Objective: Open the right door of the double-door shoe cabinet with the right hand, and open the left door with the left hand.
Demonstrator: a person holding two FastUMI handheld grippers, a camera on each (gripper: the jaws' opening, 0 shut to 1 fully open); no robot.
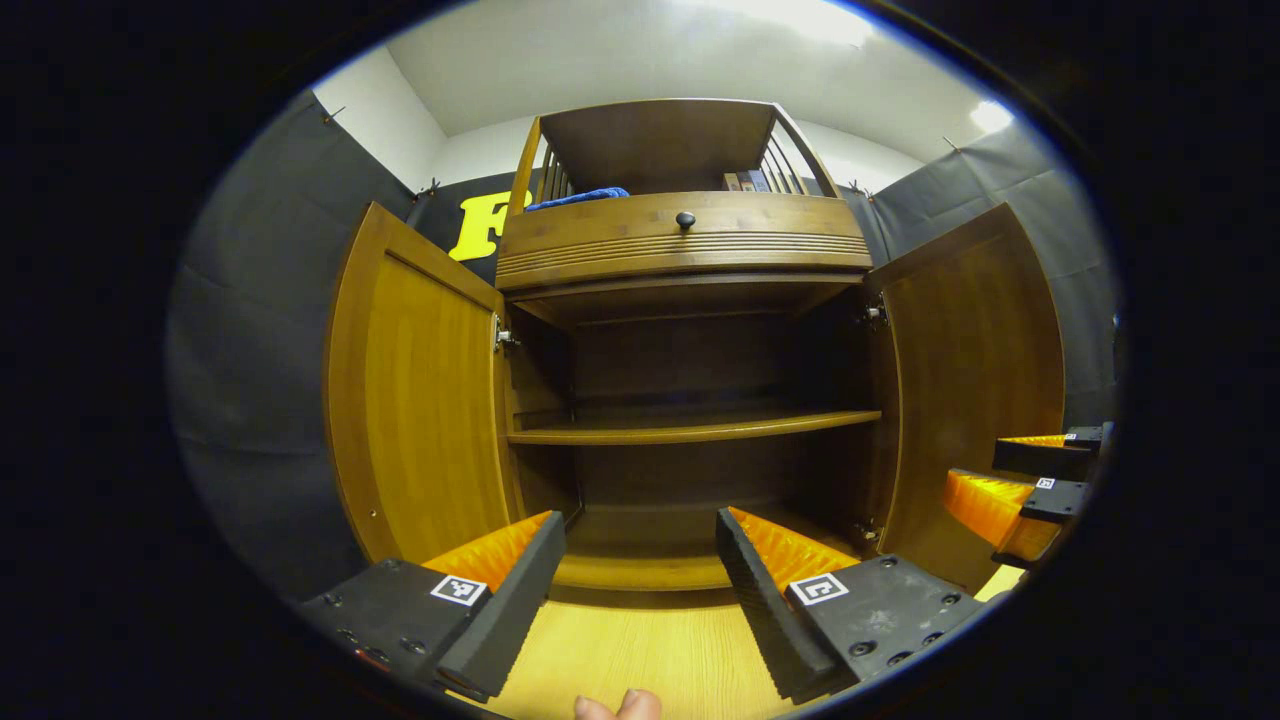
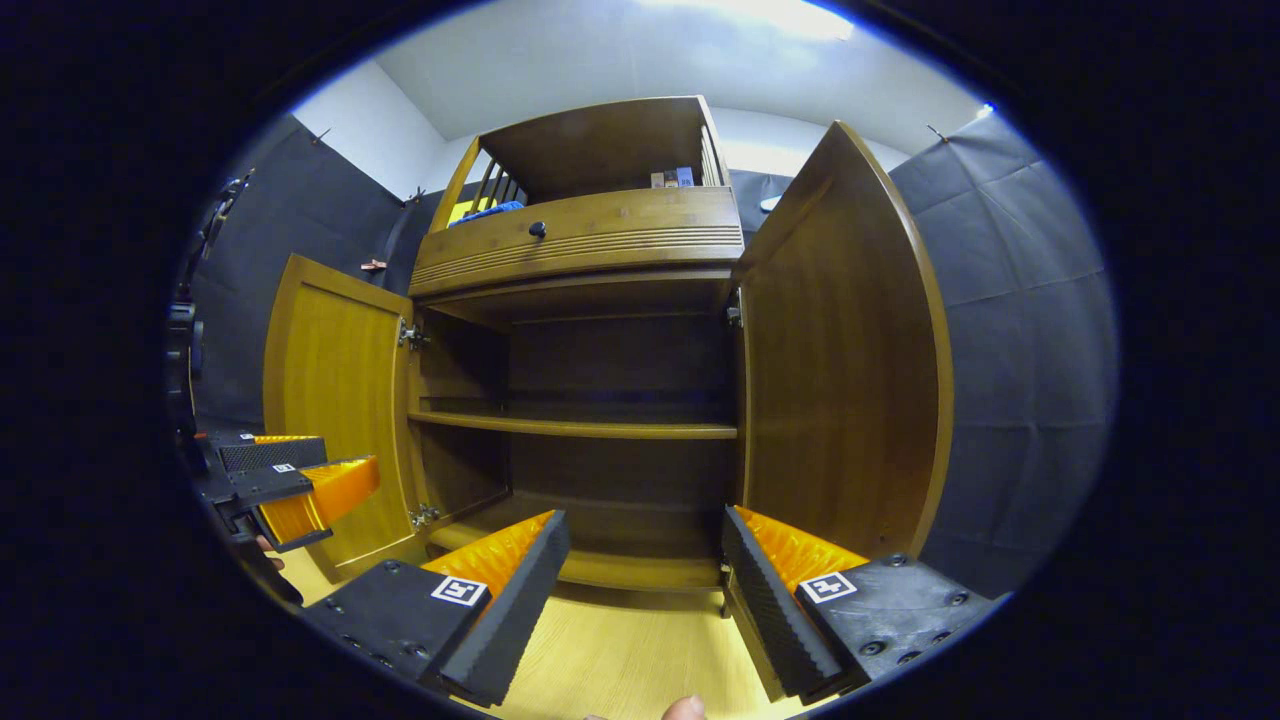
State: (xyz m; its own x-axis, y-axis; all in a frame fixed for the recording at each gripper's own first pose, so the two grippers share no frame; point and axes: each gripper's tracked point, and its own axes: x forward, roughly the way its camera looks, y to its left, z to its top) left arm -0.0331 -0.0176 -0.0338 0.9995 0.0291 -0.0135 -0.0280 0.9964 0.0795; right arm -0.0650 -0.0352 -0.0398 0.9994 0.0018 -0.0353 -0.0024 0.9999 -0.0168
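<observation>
Facing the shoe cabinet [image 1: 685, 260] straight ahead, left door [image 1: 415, 390] and right door [image 1: 975, 370] both swung wide, inner shelf [image 1: 690, 430] bare. Left gripper [image 1: 640, 570] spread, gripping nothing, low over the wooden floor [image 1: 620, 650]; right gripper [image 2: 645, 570] likewise parted and unloaded, just beside the right door.

A blue cloth [image 1: 578, 197] lies on the open top shelf [image 1: 660, 140], at its left side. Some small boxes [image 1: 748, 181] stand at the right side of that shelf. Below the shelf is a drawer [image 1: 684, 240] with a round dark knob [image 1: 685, 219] in its middle. The floor [image 1: 640, 650] is light wood.
</observation>
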